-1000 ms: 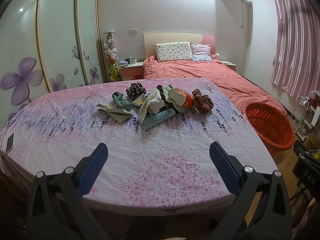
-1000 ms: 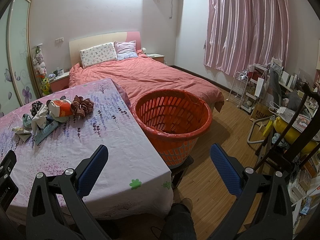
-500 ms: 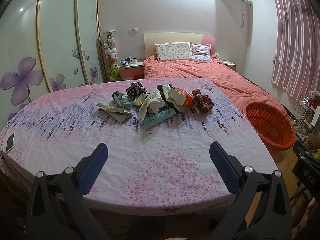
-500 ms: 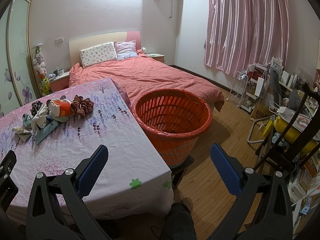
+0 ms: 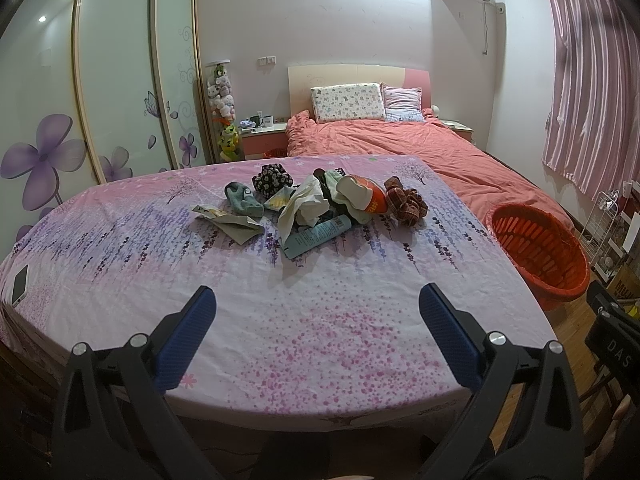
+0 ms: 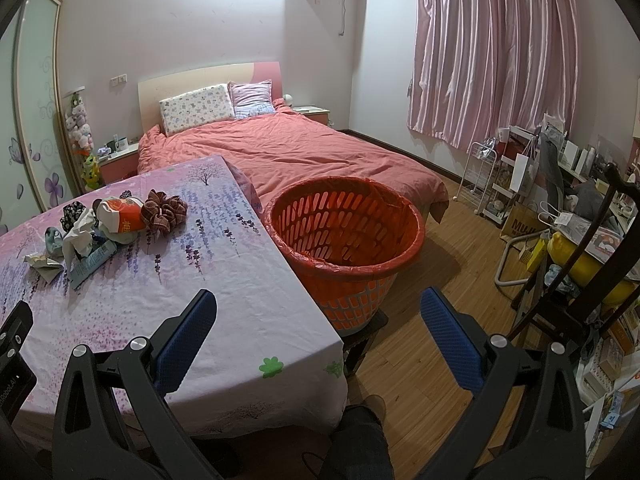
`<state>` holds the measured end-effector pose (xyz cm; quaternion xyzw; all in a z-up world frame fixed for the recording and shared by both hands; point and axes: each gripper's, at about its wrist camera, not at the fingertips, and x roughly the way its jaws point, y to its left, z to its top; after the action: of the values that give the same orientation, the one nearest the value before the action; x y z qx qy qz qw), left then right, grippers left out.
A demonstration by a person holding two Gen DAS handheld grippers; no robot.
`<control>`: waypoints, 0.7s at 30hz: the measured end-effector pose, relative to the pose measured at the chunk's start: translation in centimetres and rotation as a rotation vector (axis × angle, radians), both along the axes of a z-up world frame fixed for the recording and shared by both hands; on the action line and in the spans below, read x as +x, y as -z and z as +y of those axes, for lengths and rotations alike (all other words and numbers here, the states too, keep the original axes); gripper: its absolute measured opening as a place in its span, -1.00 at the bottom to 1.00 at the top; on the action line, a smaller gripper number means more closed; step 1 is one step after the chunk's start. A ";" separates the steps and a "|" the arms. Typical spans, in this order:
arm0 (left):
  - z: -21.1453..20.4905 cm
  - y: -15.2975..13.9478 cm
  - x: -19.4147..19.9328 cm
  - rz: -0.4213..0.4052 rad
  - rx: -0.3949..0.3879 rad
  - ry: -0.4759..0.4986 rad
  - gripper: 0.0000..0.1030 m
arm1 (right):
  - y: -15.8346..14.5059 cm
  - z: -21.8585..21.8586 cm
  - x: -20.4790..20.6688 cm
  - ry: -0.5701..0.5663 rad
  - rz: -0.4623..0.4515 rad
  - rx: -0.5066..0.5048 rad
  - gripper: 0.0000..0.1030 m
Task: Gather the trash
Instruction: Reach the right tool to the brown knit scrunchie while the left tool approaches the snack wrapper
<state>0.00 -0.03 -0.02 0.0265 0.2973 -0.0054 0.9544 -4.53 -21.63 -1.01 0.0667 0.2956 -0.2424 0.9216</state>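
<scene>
Table [image 5: 312, 332]: covered with a pink and lilac floral cloth; taken as the landmark for all entries.

Trash pile [image 5: 320, 208]: heaped on the table's far half, toward the bed. Included are a teal tube [image 5: 318, 236], crumpled white paper [image 5: 302, 204], an orange-and-white wrapper [image 5: 366, 200], a flattened grey packet [image 5: 230, 224], a plaid scrunchie [image 5: 406, 204], a floral scrunchie [image 5: 272, 178] and a pale blue sock [image 5: 242, 200].

Orange basket [image 6: 346, 248]: lined with a red bag, placed on the floor just beside the table's right edge.

Phone [image 5: 20, 284]: laid at the table's left edge.

Left gripper [image 5: 316, 312]: held over the table's near edge, jaws spread wide, nothing between them.

Right gripper [image 6: 318, 314]: held over the table's near right corner, jaws spread wide, nothing held.
</scene>
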 end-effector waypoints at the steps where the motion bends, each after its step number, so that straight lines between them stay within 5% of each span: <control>1: 0.0 0.0 0.0 0.001 0.000 -0.001 0.93 | 0.0 0.0 0.0 0.000 0.001 0.001 0.96; 11: 2.6 1.1 2.8 0.010 -0.013 -0.054 0.93 | 0.6 0.3 3.0 -0.072 -0.013 0.011 0.96; 21: 9.4 2.4 10.1 0.070 -0.027 -0.171 0.93 | 1.2 1.0 9.2 -0.208 0.005 0.093 0.96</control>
<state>10.06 9.33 -2.40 -0.0120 0.3313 0.0712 0.9407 4.71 -20.59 -2.24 0.0777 0.3139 -0.1316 0.9371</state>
